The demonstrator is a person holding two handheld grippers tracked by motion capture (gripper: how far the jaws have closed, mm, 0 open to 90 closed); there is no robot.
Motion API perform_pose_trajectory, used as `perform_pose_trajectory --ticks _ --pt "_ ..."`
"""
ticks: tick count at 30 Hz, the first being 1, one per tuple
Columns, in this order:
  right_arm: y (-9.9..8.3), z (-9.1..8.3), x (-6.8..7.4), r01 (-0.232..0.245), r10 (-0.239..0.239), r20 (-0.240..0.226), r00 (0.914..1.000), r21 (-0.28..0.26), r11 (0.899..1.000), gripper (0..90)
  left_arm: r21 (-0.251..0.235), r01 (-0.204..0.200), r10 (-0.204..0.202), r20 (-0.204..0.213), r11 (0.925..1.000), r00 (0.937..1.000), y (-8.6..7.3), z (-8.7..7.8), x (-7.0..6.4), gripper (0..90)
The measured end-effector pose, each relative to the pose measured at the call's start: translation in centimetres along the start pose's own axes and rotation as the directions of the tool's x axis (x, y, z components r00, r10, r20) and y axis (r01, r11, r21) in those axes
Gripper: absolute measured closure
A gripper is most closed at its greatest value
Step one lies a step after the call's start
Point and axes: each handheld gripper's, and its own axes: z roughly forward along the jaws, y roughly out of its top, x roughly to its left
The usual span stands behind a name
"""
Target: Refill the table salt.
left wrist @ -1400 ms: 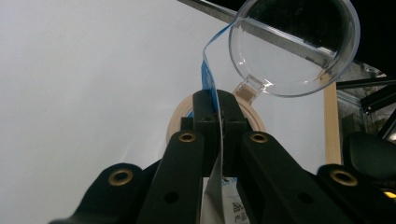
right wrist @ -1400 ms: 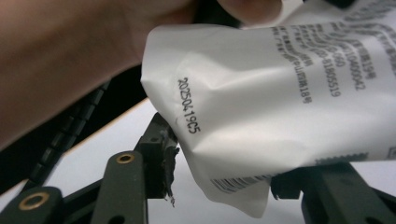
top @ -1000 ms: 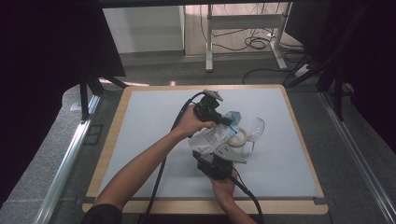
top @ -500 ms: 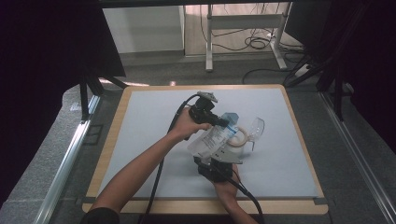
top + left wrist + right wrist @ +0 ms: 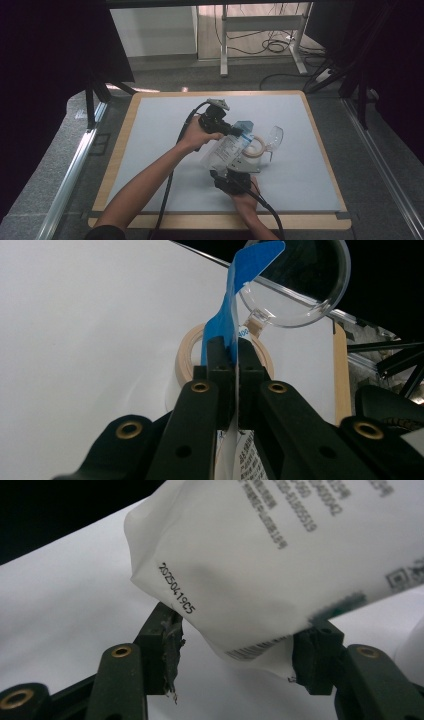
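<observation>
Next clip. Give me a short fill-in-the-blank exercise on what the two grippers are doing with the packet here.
1. The left gripper is shut on the packet's ____ tab.
2. The right gripper has its jaws ____ around the bottom of the white packet.
3. Behind the packet, on the mat, lies a beige ____ of tape.

Missing words: blue; open; roll

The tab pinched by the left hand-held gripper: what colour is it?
Blue. The tab shows best in the left gripper view, clamped between the shut jaws.

The high view looks down on the table (image 5: 150, 150) from afar; both gripper views sit close above it.
</observation>
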Motion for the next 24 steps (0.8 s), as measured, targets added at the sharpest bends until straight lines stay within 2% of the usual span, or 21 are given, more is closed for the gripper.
perform_pose_trajectory --ticks 14,24 --pt "-0.1 0.0 -0.3 0.008 -0.008 0.004 1.0 0.025 1.0 43.3 -0.014 0.003 -0.003 0.004 0.9999 1.0 -0.4 -0.8 -0.1 89.0" --pt "-0.4 -0.5 -0.7 -0.002 0.002 0.011 0.9999 0.043 0.999 40.8 -0.04 0.008 -0.008 0.0 0.9991 1.0 -0.5 -1.4 -0.2 89.0"
